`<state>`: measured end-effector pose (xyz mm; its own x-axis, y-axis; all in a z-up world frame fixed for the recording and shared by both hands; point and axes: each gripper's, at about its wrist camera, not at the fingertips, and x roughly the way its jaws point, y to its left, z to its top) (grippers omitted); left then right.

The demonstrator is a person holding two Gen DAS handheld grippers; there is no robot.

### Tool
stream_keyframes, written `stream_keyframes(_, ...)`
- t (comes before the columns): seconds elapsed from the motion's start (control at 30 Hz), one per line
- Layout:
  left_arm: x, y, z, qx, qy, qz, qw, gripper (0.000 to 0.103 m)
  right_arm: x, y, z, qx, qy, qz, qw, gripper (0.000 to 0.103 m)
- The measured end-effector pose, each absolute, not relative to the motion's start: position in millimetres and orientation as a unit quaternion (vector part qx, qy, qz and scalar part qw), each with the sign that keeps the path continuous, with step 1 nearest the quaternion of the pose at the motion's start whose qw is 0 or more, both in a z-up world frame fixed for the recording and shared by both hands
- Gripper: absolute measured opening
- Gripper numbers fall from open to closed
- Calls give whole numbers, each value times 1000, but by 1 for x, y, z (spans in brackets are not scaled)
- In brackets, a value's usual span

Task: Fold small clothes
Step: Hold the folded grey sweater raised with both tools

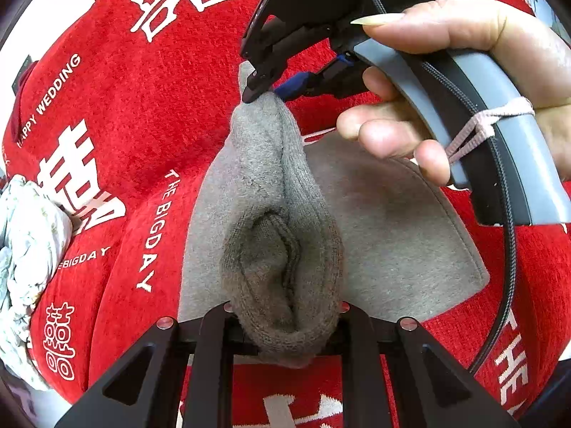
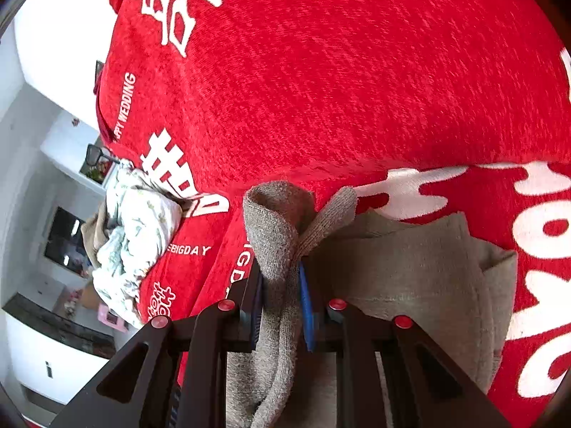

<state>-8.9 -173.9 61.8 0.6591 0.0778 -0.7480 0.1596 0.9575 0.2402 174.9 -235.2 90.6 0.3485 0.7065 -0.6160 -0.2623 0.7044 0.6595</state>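
I see the grey sock (image 1: 282, 249) as fuzzy matt knit, the red cloth (image 1: 142, 107) as coarse chenille-like weave, gripper fingers (image 1: 214, 356) as matt black plastic.

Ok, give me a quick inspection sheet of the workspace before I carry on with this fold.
Surface: red wedding-print cloth with white lettering.
Job's things: grey knit garment, part flat on the cloth, part lifted in a bunched fold between both tools.
Clutter: crumpled pale patterned cloth to the left.
Grippers: left tool shut on the near end of the fold; right tool shut on the far end, blue pads showing.
Cables: black braided cable looping from the right tool's handle.
Surroundings: white furniture beyond the cloth's left edge.
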Motion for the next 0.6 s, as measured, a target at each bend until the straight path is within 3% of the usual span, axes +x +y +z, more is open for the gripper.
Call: stream_keyframes(0.6, -8, -201, 61, 160, 415, -40, 895, 18, 171, -266, 91, 230, 466, 295, 802, 20)
